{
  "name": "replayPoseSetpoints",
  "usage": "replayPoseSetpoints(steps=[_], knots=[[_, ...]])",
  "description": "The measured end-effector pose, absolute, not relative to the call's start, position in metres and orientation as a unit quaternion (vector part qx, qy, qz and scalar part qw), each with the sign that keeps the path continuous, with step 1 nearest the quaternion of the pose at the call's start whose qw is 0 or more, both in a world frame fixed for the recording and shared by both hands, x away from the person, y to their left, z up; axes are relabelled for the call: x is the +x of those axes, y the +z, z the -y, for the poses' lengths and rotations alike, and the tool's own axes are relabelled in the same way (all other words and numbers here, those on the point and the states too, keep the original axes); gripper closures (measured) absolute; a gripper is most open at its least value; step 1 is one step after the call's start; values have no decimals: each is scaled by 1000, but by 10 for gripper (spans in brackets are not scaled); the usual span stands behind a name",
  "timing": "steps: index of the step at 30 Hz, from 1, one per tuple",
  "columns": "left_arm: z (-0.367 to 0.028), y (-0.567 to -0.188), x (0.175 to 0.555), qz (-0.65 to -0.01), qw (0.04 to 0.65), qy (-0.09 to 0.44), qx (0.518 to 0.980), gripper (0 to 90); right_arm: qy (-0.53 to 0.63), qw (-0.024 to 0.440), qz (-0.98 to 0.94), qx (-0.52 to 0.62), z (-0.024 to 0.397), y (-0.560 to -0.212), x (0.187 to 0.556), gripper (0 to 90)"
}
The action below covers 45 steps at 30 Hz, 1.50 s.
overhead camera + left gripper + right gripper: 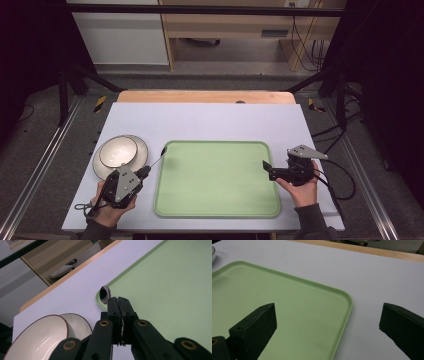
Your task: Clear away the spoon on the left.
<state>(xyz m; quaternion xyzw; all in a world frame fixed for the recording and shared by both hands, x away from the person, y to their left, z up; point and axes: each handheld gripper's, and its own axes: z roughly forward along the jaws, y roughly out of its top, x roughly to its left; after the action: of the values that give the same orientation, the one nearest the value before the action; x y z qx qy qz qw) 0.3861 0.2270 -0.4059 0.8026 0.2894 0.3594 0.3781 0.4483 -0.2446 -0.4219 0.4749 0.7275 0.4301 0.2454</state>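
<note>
A light green tray (217,180) lies in the middle of the white table top. My left gripper (145,171) sits at the tray's left edge, shut on a metal spoon (104,293). The spoon's handle runs between the jaws and its bowl sticks out over the tray's near corner (100,300). A thin line of the spoon (156,161) slants up to the tray's top left corner. A cream bowl (118,151) rests on a plate (140,155) just left of that gripper. My right gripper (266,170) hovers open at the tray's right edge (348,312), nothing between its jaws.
The bowl with its brown rim (37,340) and the plate (80,326) stand close beside the left gripper. A wooden table edge (205,96) runs along the back. Black frame bars (65,90) and cables (345,175) flank the table.
</note>
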Motion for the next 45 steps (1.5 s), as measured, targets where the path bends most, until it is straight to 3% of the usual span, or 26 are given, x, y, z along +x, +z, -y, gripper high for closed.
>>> replayPoseSetpoints(steps=[45], knots=[[-186,-436,392,-241,311,376,839,863,428,245,-730,474,244,-423,449,17]])
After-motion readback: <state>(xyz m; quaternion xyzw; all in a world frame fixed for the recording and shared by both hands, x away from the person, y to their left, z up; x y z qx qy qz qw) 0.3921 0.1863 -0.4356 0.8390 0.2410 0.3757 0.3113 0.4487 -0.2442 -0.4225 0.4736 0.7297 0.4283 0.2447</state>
